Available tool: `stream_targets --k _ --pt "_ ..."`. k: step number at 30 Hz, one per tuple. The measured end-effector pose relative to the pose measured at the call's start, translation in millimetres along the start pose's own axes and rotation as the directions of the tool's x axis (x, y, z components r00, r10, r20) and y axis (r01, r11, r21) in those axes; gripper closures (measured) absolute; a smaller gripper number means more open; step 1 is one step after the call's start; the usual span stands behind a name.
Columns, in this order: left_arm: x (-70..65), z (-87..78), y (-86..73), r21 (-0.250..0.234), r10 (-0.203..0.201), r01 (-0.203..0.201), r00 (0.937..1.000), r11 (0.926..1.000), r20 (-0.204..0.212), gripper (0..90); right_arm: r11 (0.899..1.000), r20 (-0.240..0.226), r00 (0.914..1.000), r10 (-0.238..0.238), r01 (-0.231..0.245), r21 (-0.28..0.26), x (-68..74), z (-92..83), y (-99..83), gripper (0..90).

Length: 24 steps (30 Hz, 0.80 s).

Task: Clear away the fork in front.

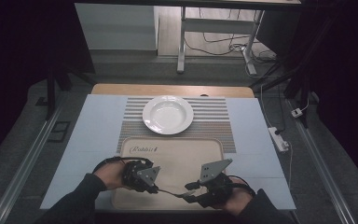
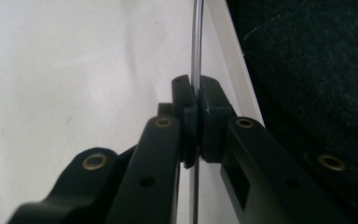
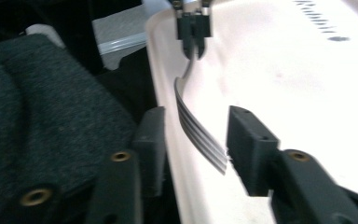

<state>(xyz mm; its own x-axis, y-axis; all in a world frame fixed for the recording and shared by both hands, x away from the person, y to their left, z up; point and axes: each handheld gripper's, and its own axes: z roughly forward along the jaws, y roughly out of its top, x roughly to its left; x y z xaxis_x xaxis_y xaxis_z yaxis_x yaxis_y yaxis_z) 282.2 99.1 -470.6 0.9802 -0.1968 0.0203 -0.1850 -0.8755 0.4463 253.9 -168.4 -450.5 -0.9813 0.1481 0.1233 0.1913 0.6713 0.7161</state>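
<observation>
Fork [image 3: 200,135] hangs just over my tray [image 1: 177,161], pinched tight by its handle in my left tongs [image 1: 154,189], while my right tongs [image 3: 193,140] sit open around its prongs, so I think I'm passing it over and must pull my right hand away next.

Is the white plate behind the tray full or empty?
Empty: in the high view the white plate shows only its bare, shiny bowl, sitting on the striped placemat.

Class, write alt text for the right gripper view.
A metal fork lies with its tines between the open jaws of the right tool, while the left tool clamps its handle, above a cream tray.
</observation>
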Motion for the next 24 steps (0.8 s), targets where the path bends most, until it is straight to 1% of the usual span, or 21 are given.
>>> stream_targets --k 1,2,3,4,5,6,8,9,10,11,12,13,14,15,17,18,19,21,22,23,24 --pt "0.0 0.0 0.0 0.0 0.0 0.0 1.0 1.0 0.0 86.5 1.0 0.013 0.9999 0.01 -0.01 -0.009 -1.0 -1.2 -0.8 53.0" --pt "0.4 -1.1 -0.8 0.0 -0.035 0.035 0.9994 0.9994 0.001 86.5 1.0 0.027 0.9994 0.023 -0.022 -0.018 -2.1 -2.3 -1.5 48.6" --pt "0.9 -2.2 -1.8 0.002 -0.065 0.065 0.9978 0.9979 -0.004 86.5 1.0 0.027 0.9994 0.023 -0.022 -0.018 -2.1 -2.3 -1.5 48.6" --pt "1.5 -3.7 -2.7 0.006 -0.094 0.094 0.9955 0.9955 -0.006 86.5 0.999 0.043 0.9984 0.037 -0.036 -0.02 -2.8 -3.6 -1.9 44.8" --pt "2.4 -5.9 -5.0 -0.003 -0.159 0.159 0.9873 0.9874 -0.005 86.5 0.998 0.071 0.9957 0.059 -0.057 -0.032 -4.5 -5.7 -3.5 37.9" --pt "2.4 -5.9 -5.0 -0.003 -0.159 0.159 0.9873 0.9874 -0.005 86.5 0.997 0.091 0.9935 0.069 -0.065 -0.036 -5.3 -6.4 -4.5 34.2" --pt "2.6 -7.9 -6.8 -0.016 -0.22 0.22 0.9755 0.9754 -0.003 86.5 0.997 0.126 0.9894 0.073 -0.069 -0.036 -5.9 -8.0 -6.6 27.9" --pt "2.5 -9.0 -7.5 -0.017 -0.243 0.243 0.97 0.97 -0.01 86.5 0.997 0.126 0.9894 0.073 -0.069 -0.036 -5.9 -8.0 -6.6 27.9" --pt "1.8 -10.6 -9.0 -0.023 -0.298 0.297 0.9546 0.9545 -0.014 86.5 0.997 0.162 0.9841 0.073 -0.069 -0.033 -5.7 -9.9 -8.9 22.8" --pt "1.8 -10.6 -9.0 -0.023 -0.298 0.297 0.9546 0.9545 -0.014 86.5 0.997 0.162 0.9841 0.073 -0.069 -0.033 -5.7 -9.9 -8.9 22.8" --pt "0.9 -12.0 -10.5 -0.028 -0.343 0.343 0.9389 0.9391 -0.024 86.5 0.996 0.192 0.9779 0.082 -0.077 -0.035 -5.2 -12.3 -11.3 18.7" --pt "0.2 -12.8 -11.3 -0.029 -0.36 0.36 0.9323 0.9327 -0.031 86.4 0.996 0.21 0.9736 0.089 -0.083 -0.037 -5.2 -14.0 -12.5 17.3" --pt "0.2 -12.8 -11.3 -0.029 -0.36 0.36 0.9323 0.9327 -0.031 86.5 0.995 0.222 0.9699 0.099 -0.093 -0.039 -5.5 -15.6 -14.0 16.6" --pt "-0.8 -13.5 -12.0 -0.032 -0.378 0.377 0.925 0.9257 -0.04 86.4 0.994 0.23 0.9668 0.11 -0.104 -0.04 -6.1 -17.7 -15.6 15.3" --pt "-2.3 -15.3 -13.6 -0.036 -0.416 0.415 0.9075 0.9091 -0.055 86.5 0.989 0.257 0.9556 0.145 -0.135 -0.056 -7.5 -21.8 -19.2 13.3" --pt "-2.9 -16.2 -14.7 -0.04 -0.437 0.435 0.8973 0.8994 -0.063 86.5 0.989 0.257 0.9556 0.145 -0.135 -0.056 -7.5 -21.8 -19.2 13.3" --pt "-3.6 -17.4 -15.7 -0.041 -0.458 0.456 0.8863 0.8891 -0.07 86.4 0.987 0.263 0.952 0.157 -0.146 -0.061 -8.0 -24.1 -21.1 11.1" --pt "-4.8 -19.1 -19.2 -0.05 -0.497 0.494 0.8633 0.868 -0.09 86.4 0.981 0.292 0.9373 0.191 -0.174 -0.082 -7.9 -29.3 -25.0 7.5" --pt "-5.7 -19.6 -20.8 -0.053 -0.517 0.514 0.8501 0.8558 -0.099 86.4 0.975 0.315 0.9234 0.22 -0.197 -0.102 -7.3 -34.1 -28.8 1.6" --pt "-6.1 -20.1 -22.0 -0.053 -0.534 0.531 0.8394 0.8456 -0.103 86.4 0.975 0.315 0.9234 0.22 -0.197 -0.102 -7.3 -34.1 -28.8 1.6" --pt "-6.8 -20.3 -23.7 -0.056 -0.557 0.555 0.8231 0.8301 -0.109 86.4 0.972 0.323 0.9176 0.231 -0.207 -0.108 -6.6 -36.0 -30.4 1.2"
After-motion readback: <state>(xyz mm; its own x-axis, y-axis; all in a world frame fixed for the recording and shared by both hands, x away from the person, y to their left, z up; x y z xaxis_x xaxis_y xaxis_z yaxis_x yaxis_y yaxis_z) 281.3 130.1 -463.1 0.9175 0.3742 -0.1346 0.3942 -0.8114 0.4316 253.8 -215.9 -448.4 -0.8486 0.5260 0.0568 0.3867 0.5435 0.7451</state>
